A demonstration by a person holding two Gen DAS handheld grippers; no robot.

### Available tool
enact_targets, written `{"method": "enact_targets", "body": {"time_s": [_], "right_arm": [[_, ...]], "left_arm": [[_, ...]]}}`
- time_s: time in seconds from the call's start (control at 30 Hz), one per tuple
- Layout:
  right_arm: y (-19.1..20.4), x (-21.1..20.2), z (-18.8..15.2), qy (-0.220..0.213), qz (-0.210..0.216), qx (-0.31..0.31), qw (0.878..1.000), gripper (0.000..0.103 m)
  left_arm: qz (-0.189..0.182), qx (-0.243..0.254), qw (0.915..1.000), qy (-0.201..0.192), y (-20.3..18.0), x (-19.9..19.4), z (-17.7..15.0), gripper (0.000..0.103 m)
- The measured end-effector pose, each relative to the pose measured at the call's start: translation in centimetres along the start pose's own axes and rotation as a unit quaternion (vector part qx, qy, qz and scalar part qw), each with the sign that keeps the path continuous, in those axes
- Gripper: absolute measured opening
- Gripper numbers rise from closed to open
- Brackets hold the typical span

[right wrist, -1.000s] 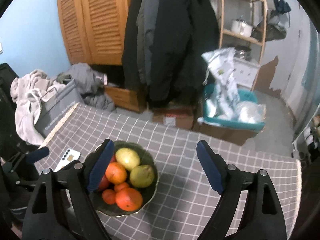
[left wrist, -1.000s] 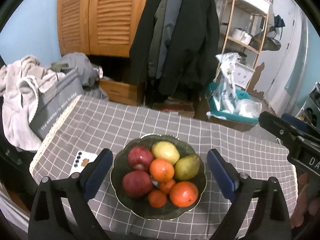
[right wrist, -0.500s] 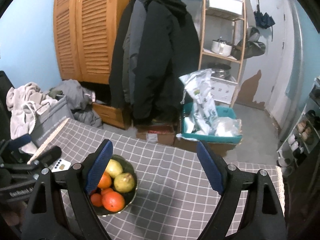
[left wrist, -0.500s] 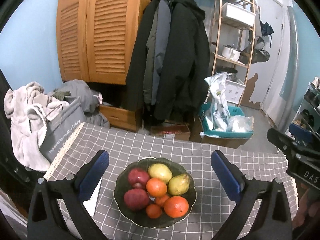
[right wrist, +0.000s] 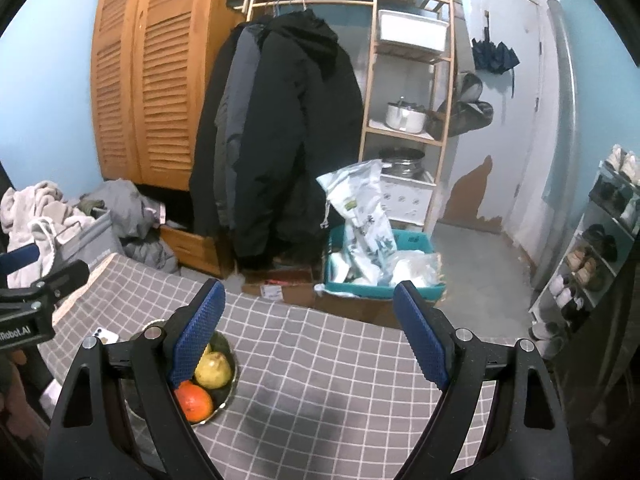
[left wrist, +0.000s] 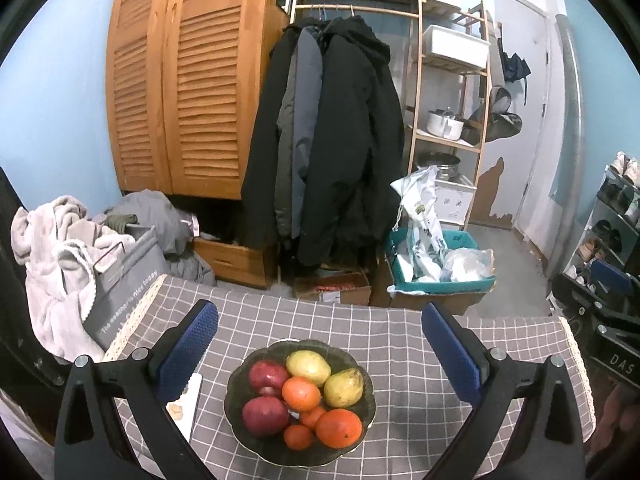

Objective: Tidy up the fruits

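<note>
A dark glass bowl (left wrist: 246,372) sits on the grey checked tablecloth (left wrist: 400,360), heaped with fruit: two red apples (left wrist: 265,416), several oranges (left wrist: 338,427) and two yellow-green pears (left wrist: 343,387). My left gripper (left wrist: 319,344) hangs above and behind the bowl, open, nothing between its blue pads. In the right wrist view the bowl (right wrist: 227,390) lies low on the left, half hidden by a finger. The right gripper (right wrist: 309,332) is open and empty over bare cloth to the bowl's right.
A white phone (left wrist: 188,404) lies on the cloth left of the bowl. A grey basket with laundry (left wrist: 120,280) stands past the table's left edge. Coats (left wrist: 332,152), a wooden shelf (left wrist: 448,128) and a teal bin (left wrist: 436,268) fill the room behind.
Both grippers have risen and pulled back from the bowl, which now looks smaller. The right gripper has slid rightward, leaving the bowl at its left. The left jaws have spread a little.
</note>
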State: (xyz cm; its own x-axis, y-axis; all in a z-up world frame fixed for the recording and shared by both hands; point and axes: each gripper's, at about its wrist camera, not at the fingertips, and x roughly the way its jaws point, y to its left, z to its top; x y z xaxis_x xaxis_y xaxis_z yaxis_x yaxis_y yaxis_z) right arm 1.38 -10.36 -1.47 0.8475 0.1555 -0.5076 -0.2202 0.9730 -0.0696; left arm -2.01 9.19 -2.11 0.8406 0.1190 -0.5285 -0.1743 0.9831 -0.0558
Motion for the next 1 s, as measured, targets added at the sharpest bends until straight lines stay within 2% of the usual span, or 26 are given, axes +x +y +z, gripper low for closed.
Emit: {"method": "enact_targets", "body": {"time_s": [0.4, 1.0], "right_arm": [[-2.5, -0.6, -0.7, -0.005, -0.018, 0.016, 1.0, 0.085], [-3.1, -0.8, -1.1, -0.001, -0.022, 0.019, 1.0, 0.085]], "left_arm": [[-0.006, 0.016, 0.9998, -0.01, -2.2, -0.6, 0.6, 0.103], [-0.008, 0.031, 0.9995, -0.007, -3.8, -0.4, 0.5, 0.103]]}}
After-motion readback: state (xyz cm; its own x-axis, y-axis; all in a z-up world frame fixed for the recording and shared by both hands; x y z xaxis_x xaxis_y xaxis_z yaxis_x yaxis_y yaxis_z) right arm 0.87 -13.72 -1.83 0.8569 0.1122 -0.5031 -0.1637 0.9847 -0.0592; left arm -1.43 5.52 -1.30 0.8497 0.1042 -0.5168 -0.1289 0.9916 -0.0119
